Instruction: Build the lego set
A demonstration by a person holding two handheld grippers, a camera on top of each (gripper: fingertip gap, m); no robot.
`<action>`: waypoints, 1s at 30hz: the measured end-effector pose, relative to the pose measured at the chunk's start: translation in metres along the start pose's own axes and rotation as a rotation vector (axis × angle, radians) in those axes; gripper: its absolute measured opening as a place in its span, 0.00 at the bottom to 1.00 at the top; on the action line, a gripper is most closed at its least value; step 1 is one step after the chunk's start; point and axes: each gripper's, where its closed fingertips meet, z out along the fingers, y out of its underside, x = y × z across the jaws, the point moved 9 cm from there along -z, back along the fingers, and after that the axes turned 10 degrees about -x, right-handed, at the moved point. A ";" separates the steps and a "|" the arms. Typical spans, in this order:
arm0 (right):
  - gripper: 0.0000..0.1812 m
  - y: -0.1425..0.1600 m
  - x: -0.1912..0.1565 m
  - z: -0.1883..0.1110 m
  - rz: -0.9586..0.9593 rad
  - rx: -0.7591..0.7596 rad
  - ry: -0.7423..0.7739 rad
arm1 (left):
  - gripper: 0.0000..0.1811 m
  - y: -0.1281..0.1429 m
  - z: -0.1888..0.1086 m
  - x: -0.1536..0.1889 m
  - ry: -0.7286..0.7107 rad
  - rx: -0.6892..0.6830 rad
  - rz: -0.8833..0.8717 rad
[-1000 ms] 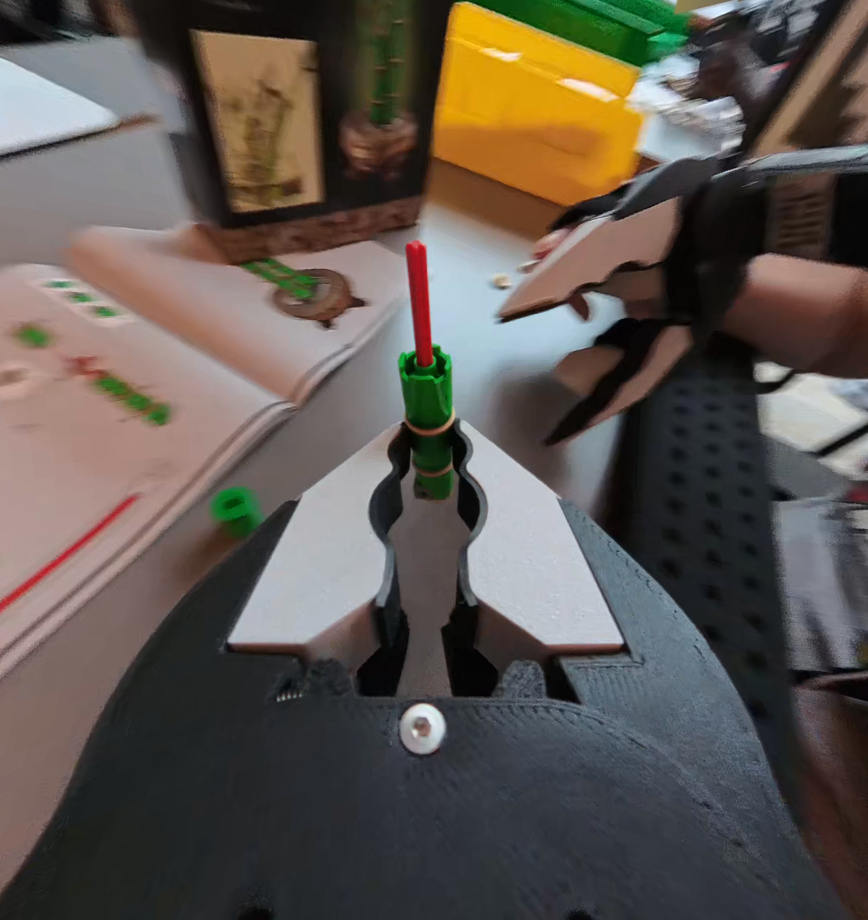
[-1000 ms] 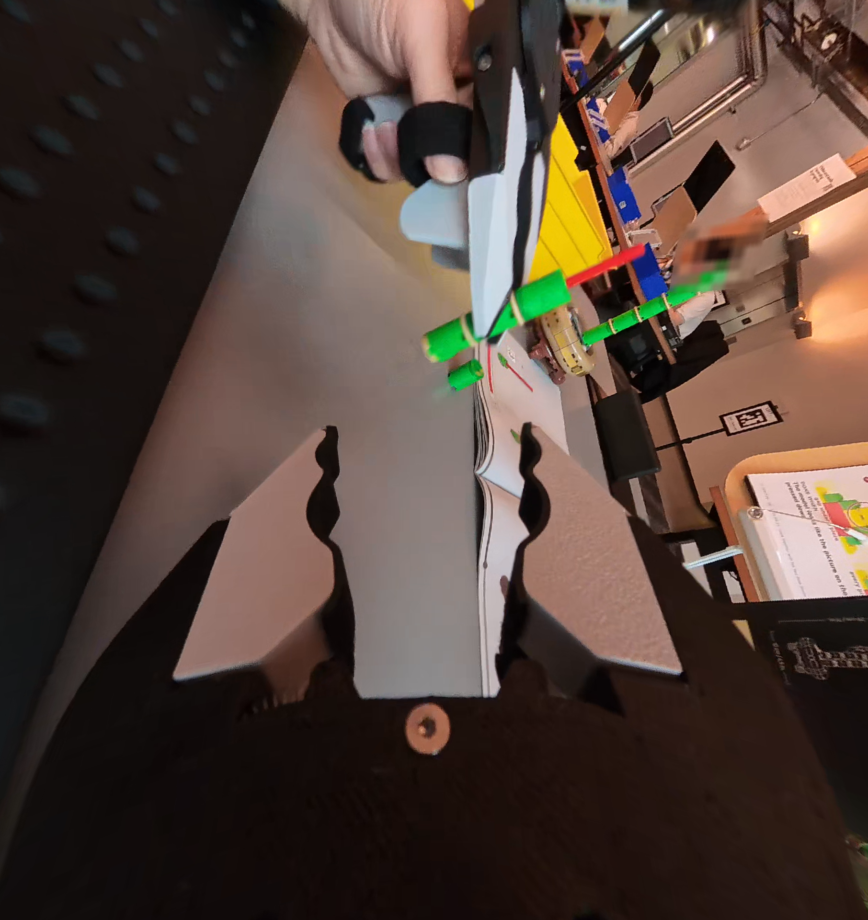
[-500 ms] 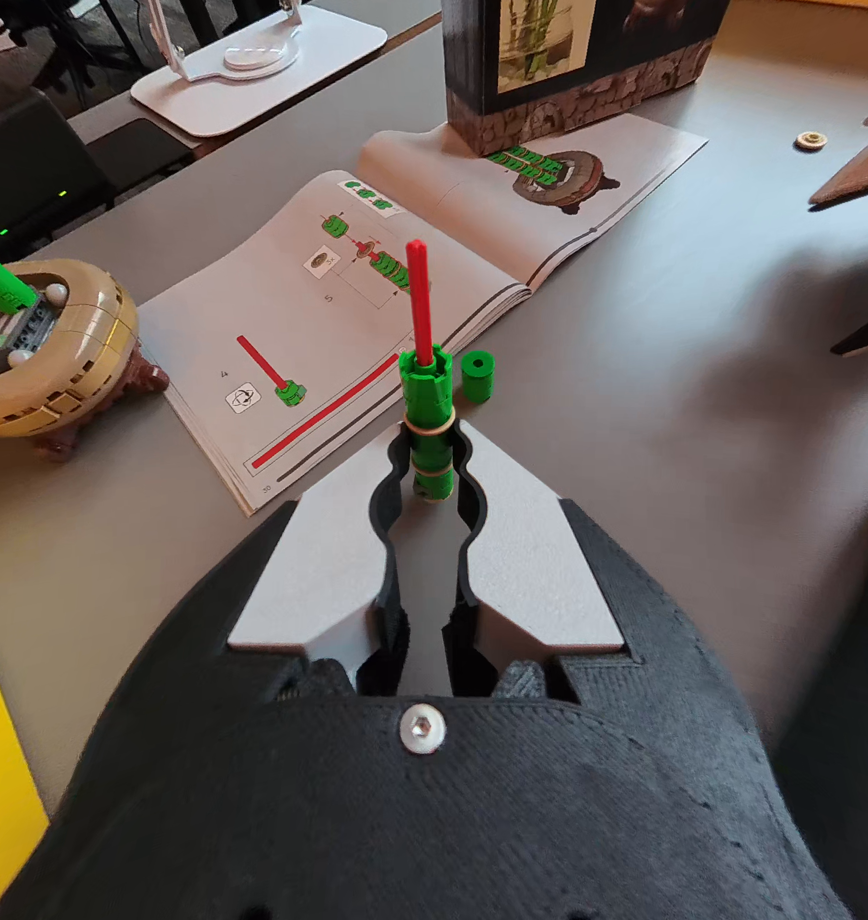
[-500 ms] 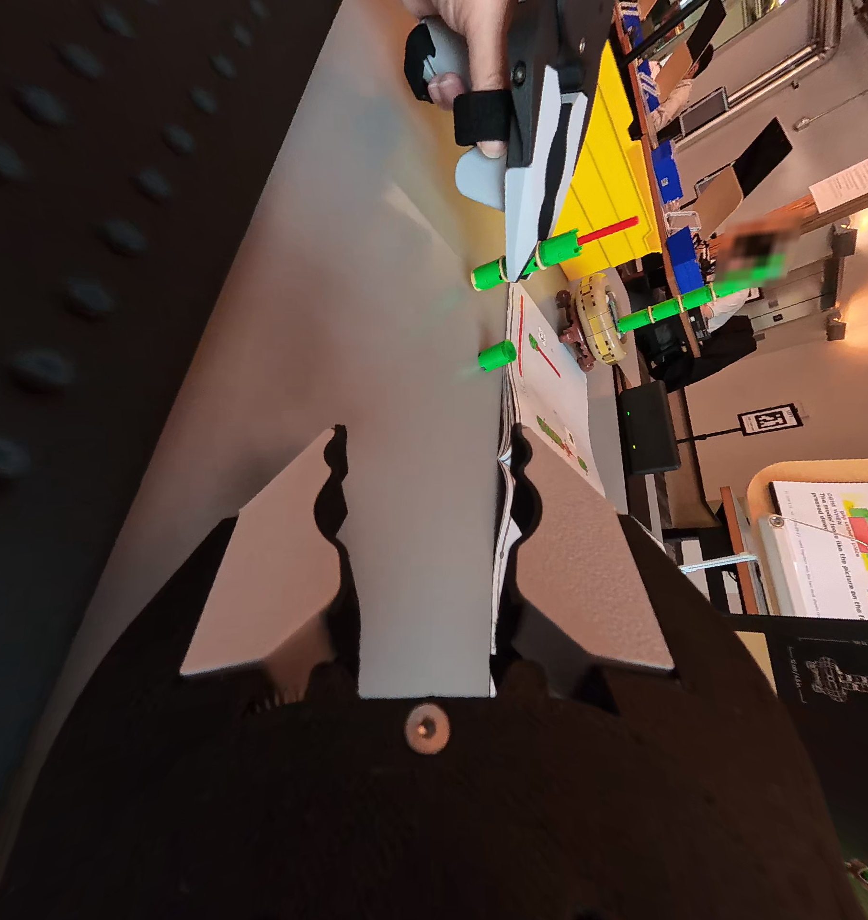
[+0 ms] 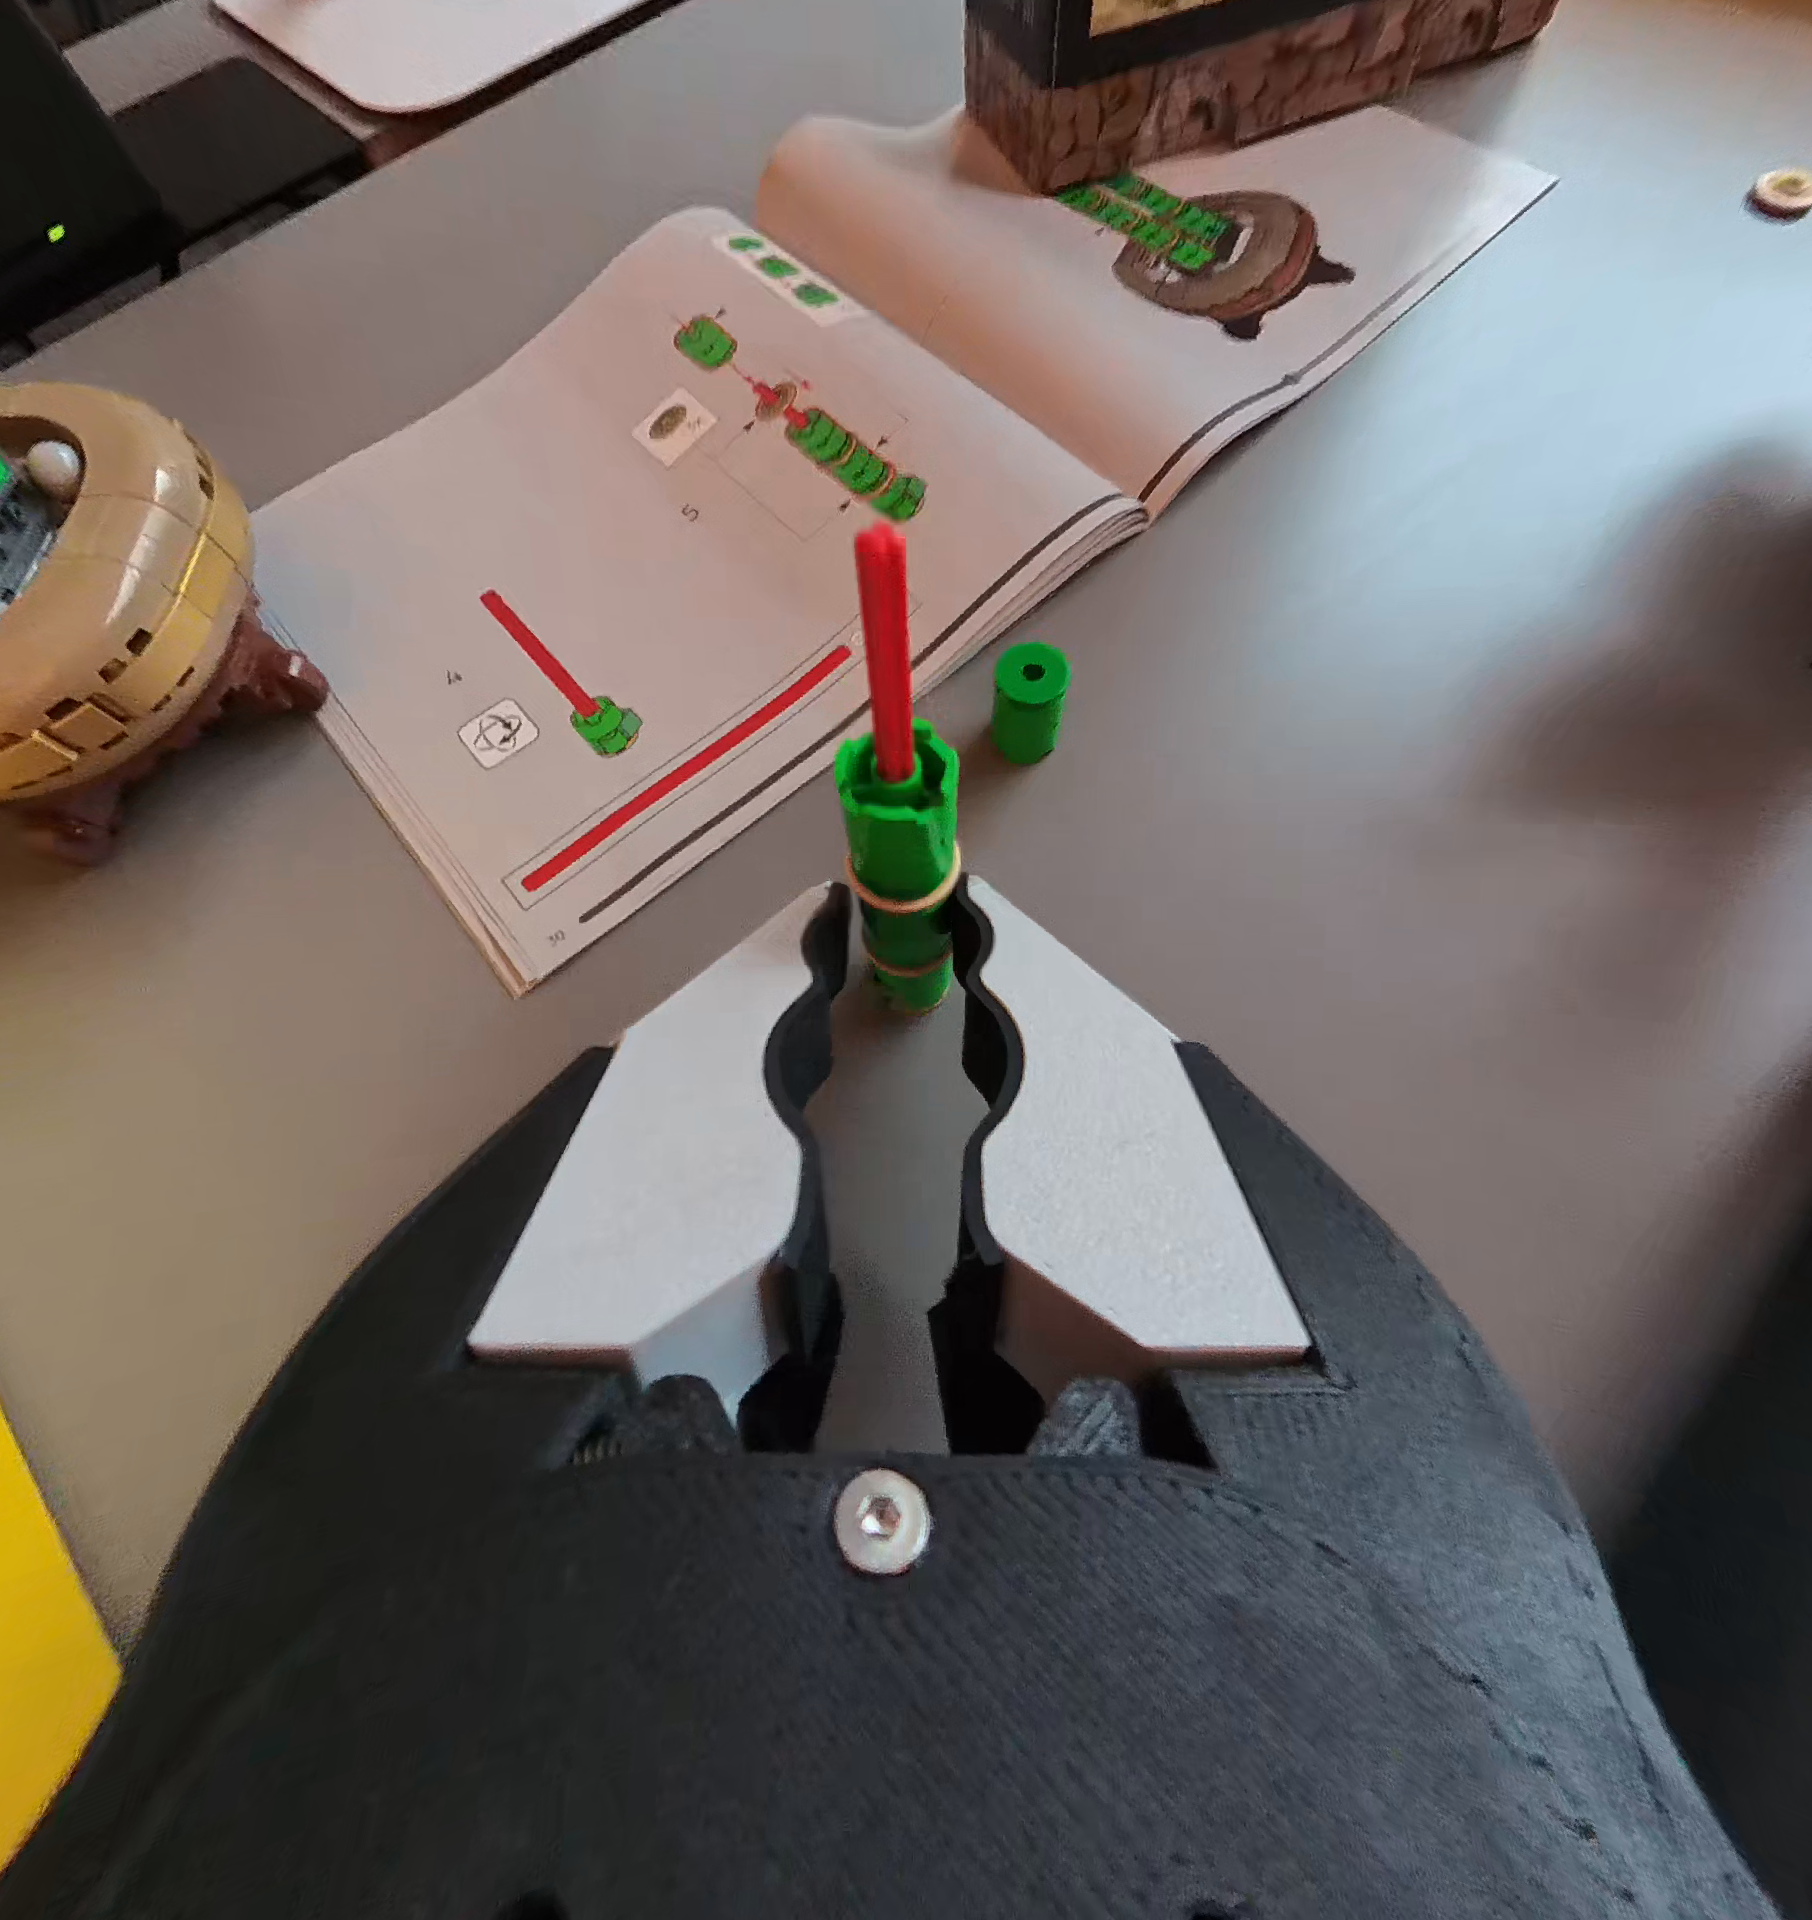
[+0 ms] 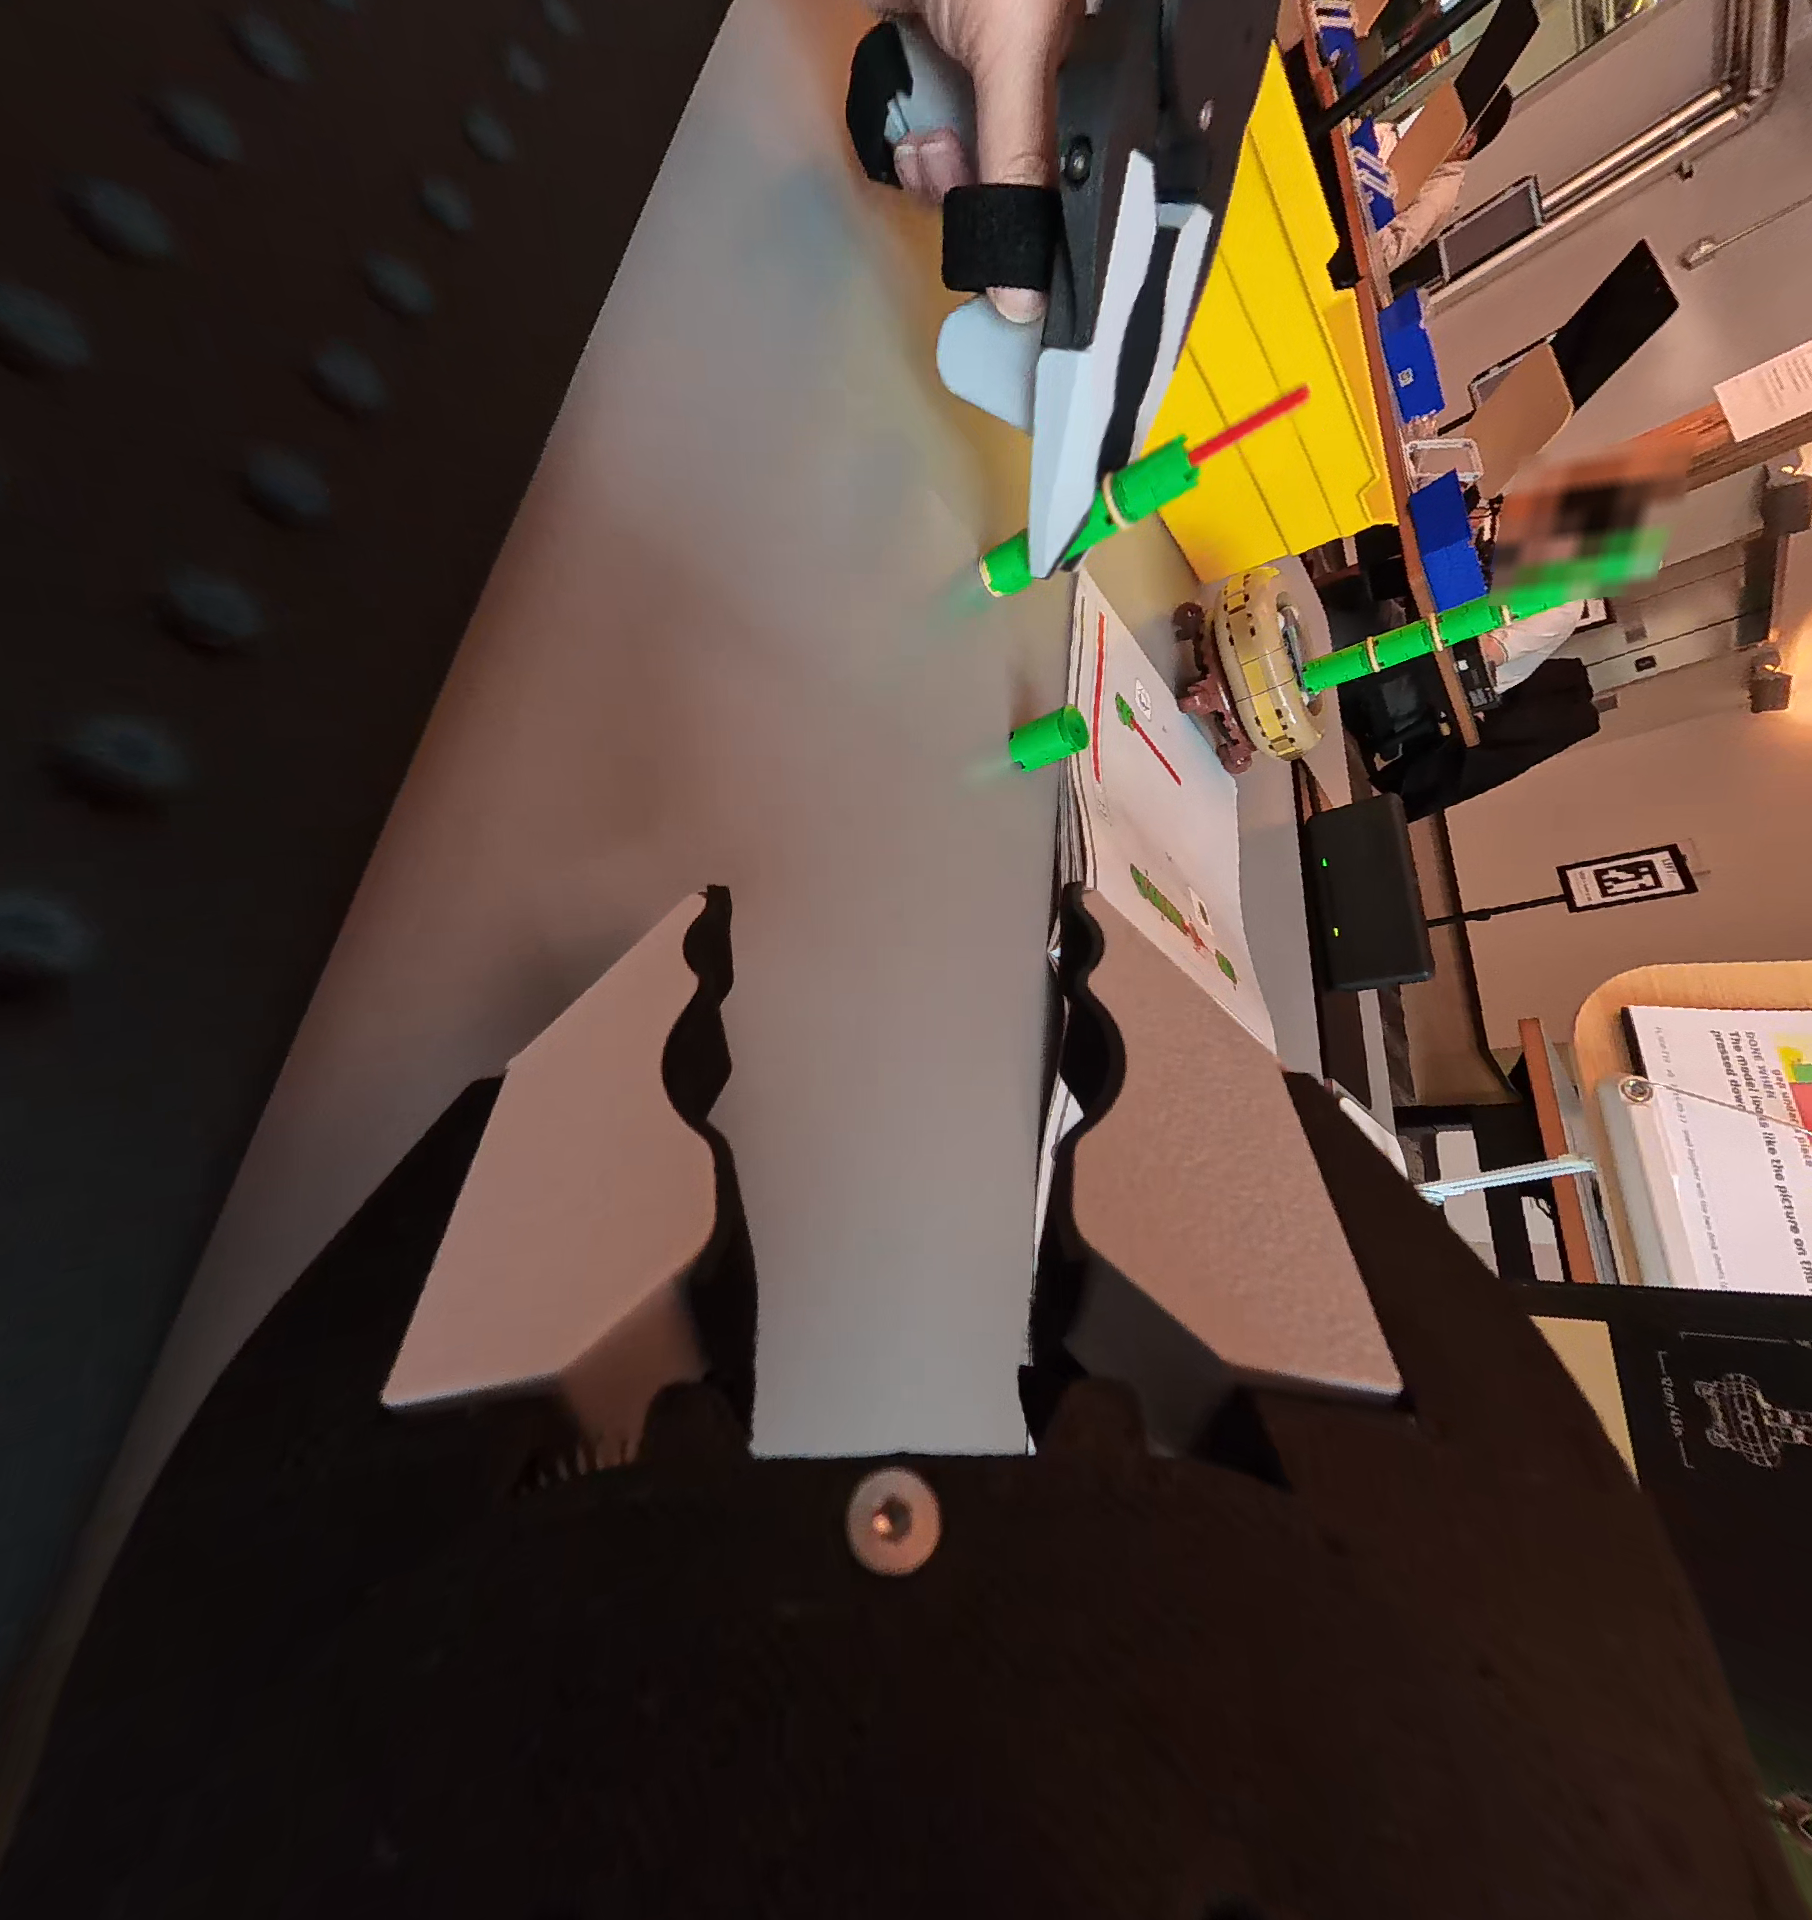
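My left gripper [image 5: 899,896] is shut on a green bamboo stalk [image 5: 899,831] with tan rings and a red axle [image 5: 884,655] sticking out of its top. The stalk is upright, its lower end close to the grey table. A loose green cylinder [image 5: 1029,701] stands just right of it, beside the open instruction booklet [image 5: 673,499]. My right gripper [image 6: 886,914] is open and empty, low over the table. Its view shows the left gripper [image 6: 1089,416], the stalk [image 6: 1141,494] and the cylinder [image 6: 1047,740] ahead.
A tan pot model [image 5: 71,603] with a green stalk [image 6: 1401,644] in it stands left of the booklet. The set's box [image 5: 1193,94] rests on the booklet's far page. A small tan round piece [image 5: 1785,192] lies far right. A yellow bin [image 6: 1266,343] and a black studded mat [image 6: 154,520] flank the table. The left tips stand about 4 centimeters off the loose green cylinder [image 5: 1029,701].
My left gripper has swung left from facing the box and come down toward the table beside the booklet, still holding the stalk. My right gripper has stayed open and drawn back slightly.
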 end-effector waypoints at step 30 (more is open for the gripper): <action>0.34 0.003 0.004 -0.001 0.015 0.002 0.023 | 0.28 0.015 -0.174 -0.016 -0.350 0.605 -0.244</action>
